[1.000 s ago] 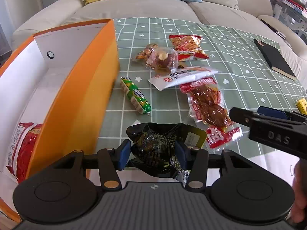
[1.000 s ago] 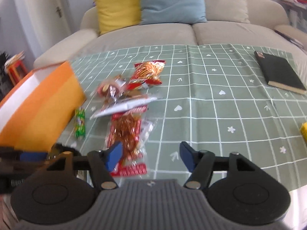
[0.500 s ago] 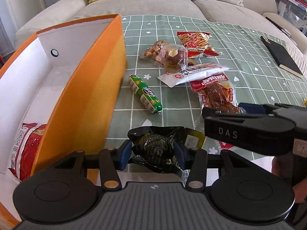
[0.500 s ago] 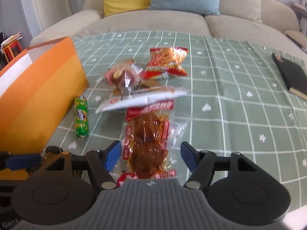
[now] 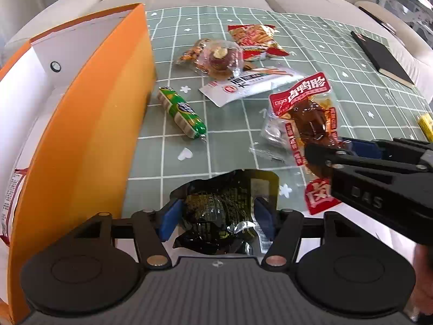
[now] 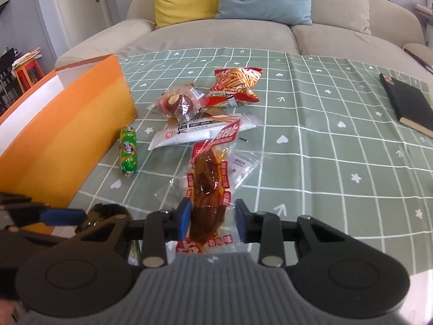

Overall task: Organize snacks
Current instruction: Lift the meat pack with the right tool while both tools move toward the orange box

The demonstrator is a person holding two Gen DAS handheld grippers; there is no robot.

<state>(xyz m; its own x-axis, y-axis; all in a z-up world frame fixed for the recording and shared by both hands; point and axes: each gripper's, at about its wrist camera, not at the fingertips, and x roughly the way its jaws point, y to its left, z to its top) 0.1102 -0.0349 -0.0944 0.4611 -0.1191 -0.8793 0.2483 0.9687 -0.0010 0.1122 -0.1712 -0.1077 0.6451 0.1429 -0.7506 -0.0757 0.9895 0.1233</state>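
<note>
Left tongs (image 5: 216, 216): clamped on crinkled black foil packet (image 5: 219, 211). Right tongs (image 6: 212, 220): seemingly clamped on limp red-labelled clear meat pouch (image 6: 208, 178); risk: slippage.

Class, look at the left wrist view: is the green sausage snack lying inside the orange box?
No, the green sausage snack lies on the tablecloth beside the orange box.

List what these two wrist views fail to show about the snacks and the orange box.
- Orange box: its floor is mostly hidden by its near wall in the left wrist view; only the edge of a red packet shows, cut by the frame.
- Black packet in the left gripper: label unreadable, crumpled and glossy.
- Duck snack packet in the right gripper: lower end hidden behind the gripper body.
- Yellow item: cut off by the edge.
</note>
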